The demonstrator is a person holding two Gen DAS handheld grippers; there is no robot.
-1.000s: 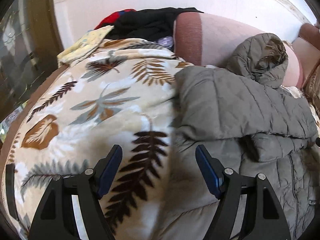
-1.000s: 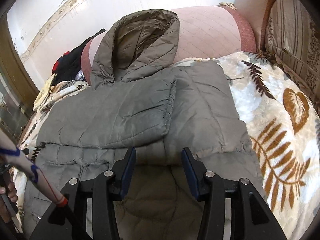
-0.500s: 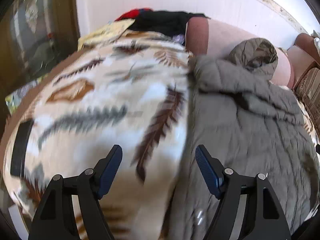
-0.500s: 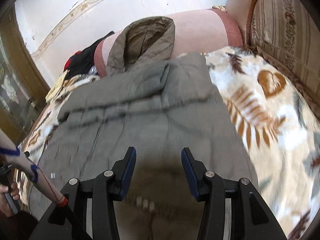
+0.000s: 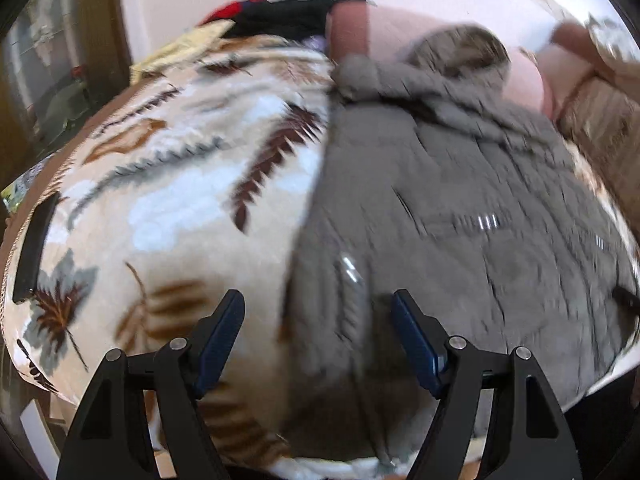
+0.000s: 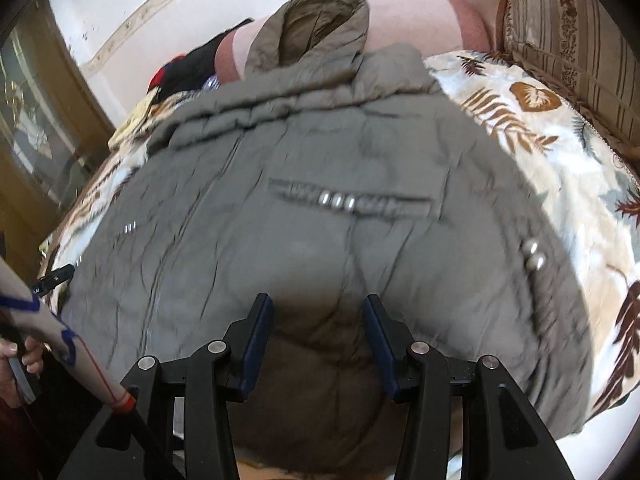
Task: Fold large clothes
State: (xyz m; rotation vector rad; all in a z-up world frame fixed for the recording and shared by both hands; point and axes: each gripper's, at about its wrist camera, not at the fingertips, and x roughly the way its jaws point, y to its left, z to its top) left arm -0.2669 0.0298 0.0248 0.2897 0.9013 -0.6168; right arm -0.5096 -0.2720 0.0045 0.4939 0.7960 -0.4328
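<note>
A large grey-green quilted hooded jacket [image 6: 320,208] lies flat on a leaf-patterned blanket [image 5: 168,184], sleeves folded in, hood [image 6: 320,24] resting against a pink bolster. It also shows in the left wrist view [image 5: 460,220]. My left gripper [image 5: 318,328] is open and empty above the jacket's left bottom edge, where jacket meets blanket. My right gripper [image 6: 319,328] is open and empty above the jacket's bottom hem, near its middle. Both views are motion-blurred.
A pink bolster [image 6: 416,12] lies along the far side. Dark and red clothes [image 5: 288,16] are piled at the far left. A striped cushion [image 6: 568,40] stands at the right. A wood-framed glass cabinet [image 6: 36,128] is at the left. The bed's near edge is below both grippers.
Both grippers pulled back toward the near edge of the bed, from over the folded sleeves to over the jacket's bottom hem. Both stayed open. The jacket has not visibly moved.
</note>
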